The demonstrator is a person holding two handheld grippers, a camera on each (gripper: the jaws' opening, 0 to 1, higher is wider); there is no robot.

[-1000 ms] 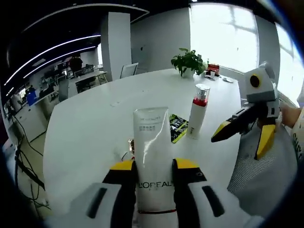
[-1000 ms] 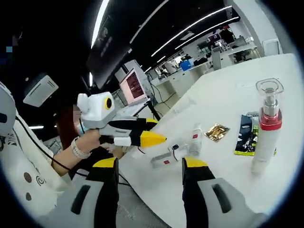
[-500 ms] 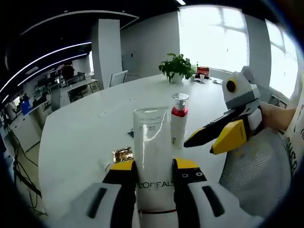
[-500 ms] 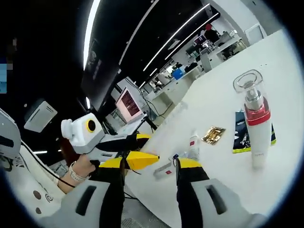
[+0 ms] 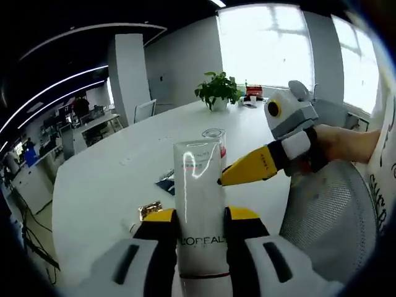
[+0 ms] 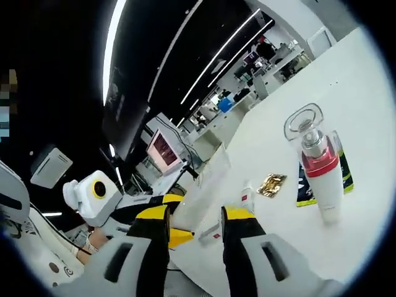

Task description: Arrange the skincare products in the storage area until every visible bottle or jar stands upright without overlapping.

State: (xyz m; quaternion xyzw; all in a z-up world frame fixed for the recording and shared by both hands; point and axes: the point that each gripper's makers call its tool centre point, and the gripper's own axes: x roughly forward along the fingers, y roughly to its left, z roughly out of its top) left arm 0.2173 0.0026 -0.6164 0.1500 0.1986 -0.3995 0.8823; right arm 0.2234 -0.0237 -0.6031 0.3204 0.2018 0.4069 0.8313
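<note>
White tube (image 5: pixel 198 204) stands clamped between the left gripper's (image 5: pixel 199 218) jaws.

Your left claw (image 5: pixel 199 218) holds the tube (image 5: pixel 198 198) upright between its jaws; the pump bottle (image 5: pixel 216 143) stands behind it on the table (image 5: pixel 111 179), your right claw (image 5: pixel 226 179) just right, foil packet (image 5: pixel 149 210) left

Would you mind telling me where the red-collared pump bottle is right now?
In the right gripper view the pump bottle stands upright on the white table, right of the gold sachet, partly covering a dark packet.
</note>
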